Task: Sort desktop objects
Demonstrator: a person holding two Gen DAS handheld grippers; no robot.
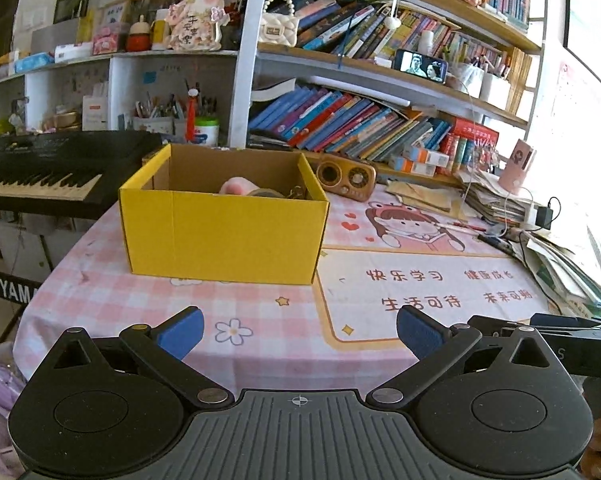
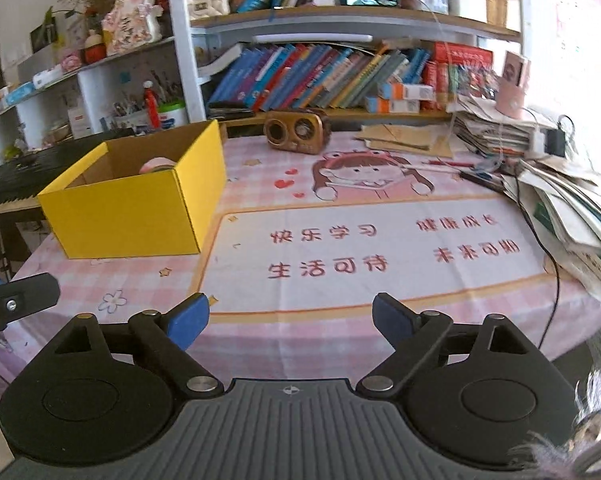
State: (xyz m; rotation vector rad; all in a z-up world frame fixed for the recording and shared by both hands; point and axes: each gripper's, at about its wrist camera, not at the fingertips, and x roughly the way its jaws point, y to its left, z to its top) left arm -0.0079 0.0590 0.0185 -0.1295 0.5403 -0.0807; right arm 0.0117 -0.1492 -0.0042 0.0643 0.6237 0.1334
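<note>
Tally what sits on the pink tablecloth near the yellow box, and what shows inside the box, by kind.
Yellow cardboard box: 1
Brown retro speaker: 1
Pink soft item in the box: 1
Tape roll in the box: 1
Total: 4

A worktop [image 2: 380,312] under a pink checked cloth stands against wooden bookshelves [image 1: 420,80] packed with leaning books. A black keyboard [image 1: 40,172] sits to its left before white shelving [image 1: 112,80]. Bright daylight floods in from the right.
</note>
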